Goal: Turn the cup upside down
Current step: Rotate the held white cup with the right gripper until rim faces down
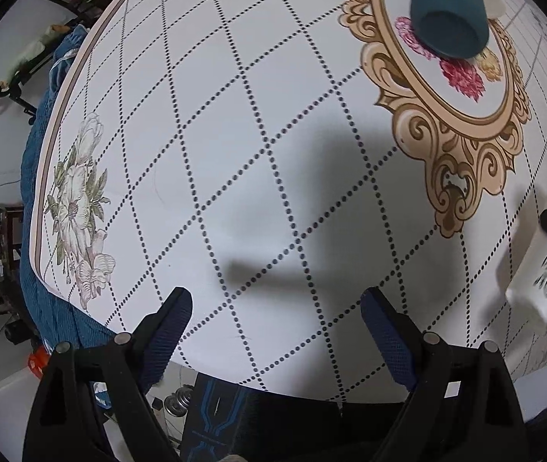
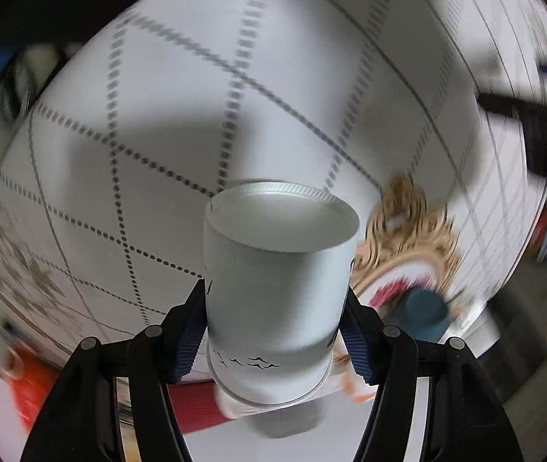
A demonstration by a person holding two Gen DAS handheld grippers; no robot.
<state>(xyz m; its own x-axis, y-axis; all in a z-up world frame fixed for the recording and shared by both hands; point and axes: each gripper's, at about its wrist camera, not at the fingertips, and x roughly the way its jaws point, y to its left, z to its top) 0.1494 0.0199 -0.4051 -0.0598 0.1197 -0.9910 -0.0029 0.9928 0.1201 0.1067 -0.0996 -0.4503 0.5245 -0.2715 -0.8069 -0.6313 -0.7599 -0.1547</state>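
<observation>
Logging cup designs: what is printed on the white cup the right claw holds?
Small black flying birds on the white cup, clearest in the right wrist view.

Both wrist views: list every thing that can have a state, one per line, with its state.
white cup: clamped between the right fingers, held off the table, its flat base facing the camera.
right gripper: shut on the white cup, mid-motion judging by the blurred background.
left gripper: open, holding nothing, over the tablecloth.
teal cup: standing on the tablecloth's floral medallion, closed end up, untouched.
</observation>
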